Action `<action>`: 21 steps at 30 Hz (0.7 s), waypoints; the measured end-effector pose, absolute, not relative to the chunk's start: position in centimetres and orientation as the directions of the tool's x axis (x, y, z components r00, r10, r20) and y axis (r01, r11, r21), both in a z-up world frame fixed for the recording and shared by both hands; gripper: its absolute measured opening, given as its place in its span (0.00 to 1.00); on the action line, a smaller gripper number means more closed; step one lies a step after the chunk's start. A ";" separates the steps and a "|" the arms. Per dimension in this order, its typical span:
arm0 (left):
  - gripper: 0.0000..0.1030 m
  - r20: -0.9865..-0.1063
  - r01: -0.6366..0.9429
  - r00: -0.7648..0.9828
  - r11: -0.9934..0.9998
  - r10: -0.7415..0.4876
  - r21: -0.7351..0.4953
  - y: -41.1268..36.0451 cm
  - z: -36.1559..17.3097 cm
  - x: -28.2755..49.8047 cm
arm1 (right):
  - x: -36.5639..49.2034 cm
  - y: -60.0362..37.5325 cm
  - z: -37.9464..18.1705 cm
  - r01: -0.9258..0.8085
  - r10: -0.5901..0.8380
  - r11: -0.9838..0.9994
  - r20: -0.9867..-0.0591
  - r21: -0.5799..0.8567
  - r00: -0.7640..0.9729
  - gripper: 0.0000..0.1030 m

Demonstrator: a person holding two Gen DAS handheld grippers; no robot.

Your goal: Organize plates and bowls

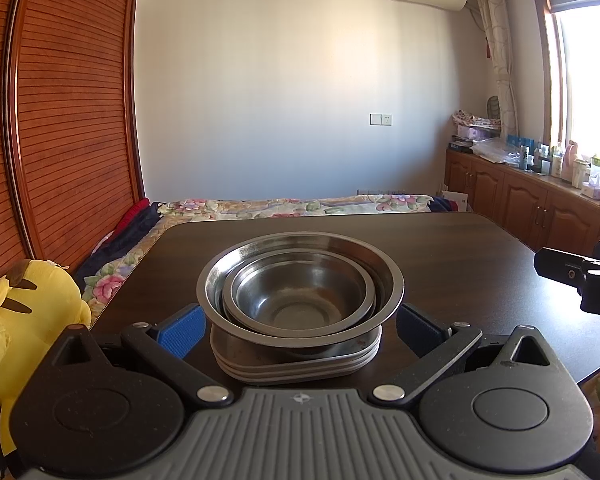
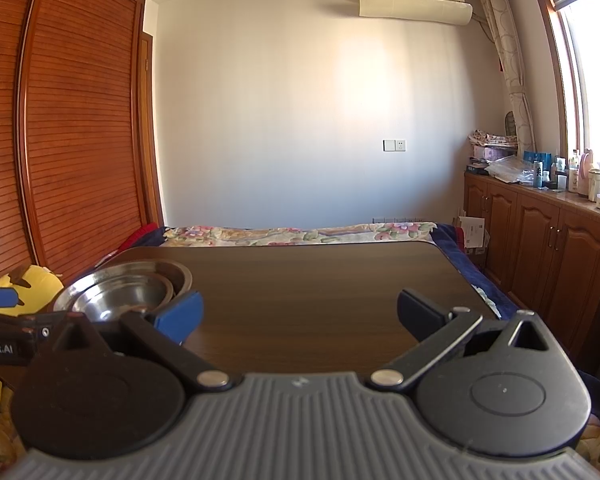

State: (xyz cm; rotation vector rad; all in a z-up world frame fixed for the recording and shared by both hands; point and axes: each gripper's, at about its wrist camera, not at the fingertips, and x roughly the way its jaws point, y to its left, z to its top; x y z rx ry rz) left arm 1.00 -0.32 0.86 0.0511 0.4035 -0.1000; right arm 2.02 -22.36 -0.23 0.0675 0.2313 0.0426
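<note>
Sunlight from the window washed the white wall beyond a dark wooden counter (image 1: 460, 264) set before a floral bed (image 1: 300, 204). Nearest me, the left hand-held gripper (image 1: 298, 328) stood with its fingers spread wide, one on either side of the stack and touching neither. Between them sat nested steel bowls (image 1: 300, 292), a small one inside a larger, resting on a pile of shallow plates (image 1: 300, 364) near the counter's front edge. To the right, the right hand-held gripper (image 2: 298, 316) hung likewise spread over bare wood, holding nothing, the bowls off to its left. The metal looked stiff, light and slick, likely to slide or clatter under a loose pinch, so I judged the flat rim of the big bowl the surest hold. A yellow plush toy (image 1: 24, 320) slumped beside the counter's left edge.
</note>
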 end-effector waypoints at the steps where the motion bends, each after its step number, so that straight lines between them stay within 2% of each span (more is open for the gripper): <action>1: 1.00 -0.394 0.108 0.915 0.994 -0.088 0.030 -0.3 0.9 1.0 | 2.0 -22.3 -0.2 -0.034 0.050 0.997 -0.227 0.072 0.973 1.00; 21: 1.00 -0.392 0.110 0.916 0.993 -0.089 0.030 -0.4 1.1 1.0 | 1.8 -22.6 -0.1 -0.032 0.046 0.997 -0.225 0.066 0.973 1.00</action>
